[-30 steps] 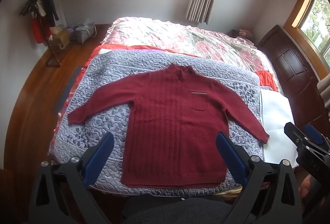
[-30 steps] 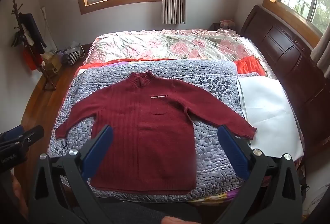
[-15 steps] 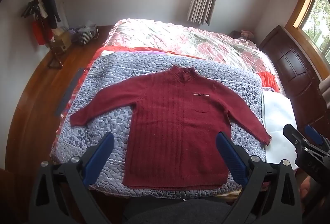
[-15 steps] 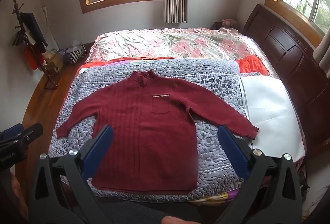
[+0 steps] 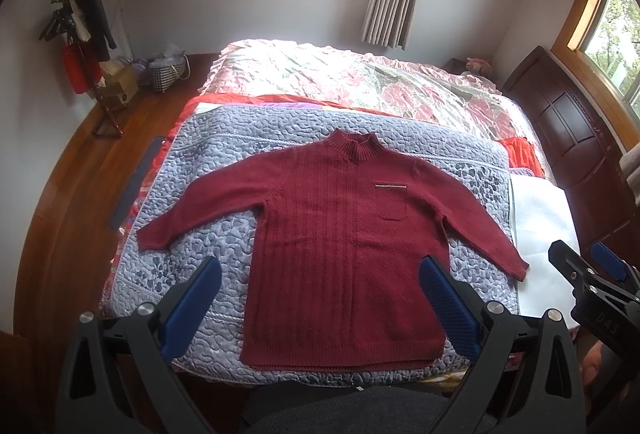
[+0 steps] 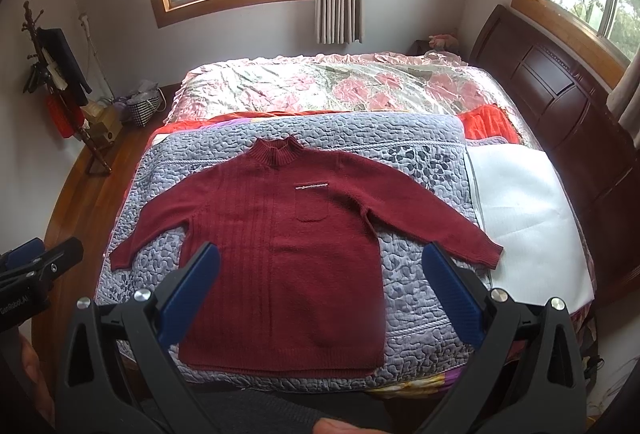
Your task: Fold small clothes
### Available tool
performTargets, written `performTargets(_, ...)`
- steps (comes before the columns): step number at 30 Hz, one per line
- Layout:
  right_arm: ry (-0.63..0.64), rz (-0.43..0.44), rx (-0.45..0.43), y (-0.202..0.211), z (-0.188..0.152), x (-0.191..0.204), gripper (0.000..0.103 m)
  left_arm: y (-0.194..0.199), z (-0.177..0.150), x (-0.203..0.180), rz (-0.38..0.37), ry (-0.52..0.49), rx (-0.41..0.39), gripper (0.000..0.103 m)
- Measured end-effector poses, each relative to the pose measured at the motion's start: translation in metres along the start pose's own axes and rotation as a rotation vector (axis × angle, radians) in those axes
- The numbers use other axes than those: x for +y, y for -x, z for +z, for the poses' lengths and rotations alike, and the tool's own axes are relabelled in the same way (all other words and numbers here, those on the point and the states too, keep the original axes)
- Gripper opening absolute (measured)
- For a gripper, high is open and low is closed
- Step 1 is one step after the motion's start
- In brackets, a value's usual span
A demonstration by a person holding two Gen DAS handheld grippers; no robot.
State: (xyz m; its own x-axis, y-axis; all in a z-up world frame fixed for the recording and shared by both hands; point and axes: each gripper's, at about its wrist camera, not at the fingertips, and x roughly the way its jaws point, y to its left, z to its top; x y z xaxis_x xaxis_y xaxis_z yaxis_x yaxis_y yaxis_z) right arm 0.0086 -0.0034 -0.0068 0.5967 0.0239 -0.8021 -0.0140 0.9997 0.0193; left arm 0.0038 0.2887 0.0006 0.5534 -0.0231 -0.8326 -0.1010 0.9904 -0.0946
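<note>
A dark red knitted sweater (image 5: 344, 234) lies flat and face up on a grey-blue quilted bedspread (image 5: 224, 170) that covers the near half of the bed. Its collar points toward the far window, both sleeves are spread out to the sides, and a small chest pocket with a pale trim strip shows on the front. The hem lies just inside the near edge of the quilt.

The left gripper (image 5: 320, 278) hangs above the lower part of the sweater, its jaws spread wide and gripping nothing. The right gripper (image 6: 320, 272) hovers likewise over the hem area, jaws released and empty.

A white sheet (image 6: 528, 218) lies beside the quilt near the right sleeve cuff, and a floral coverlet (image 6: 340, 86) covers the far half of the bed.
</note>
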Motion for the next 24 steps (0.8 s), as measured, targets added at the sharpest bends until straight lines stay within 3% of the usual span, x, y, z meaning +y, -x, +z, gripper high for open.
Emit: performTargets(24, -0.018, -0.002, 0.003, 0.0012, 0.0037, -0.0042, 0.100, -0.0040, 0.0063, -0.0090, 0.004, -0.015, -0.005, 0.099)
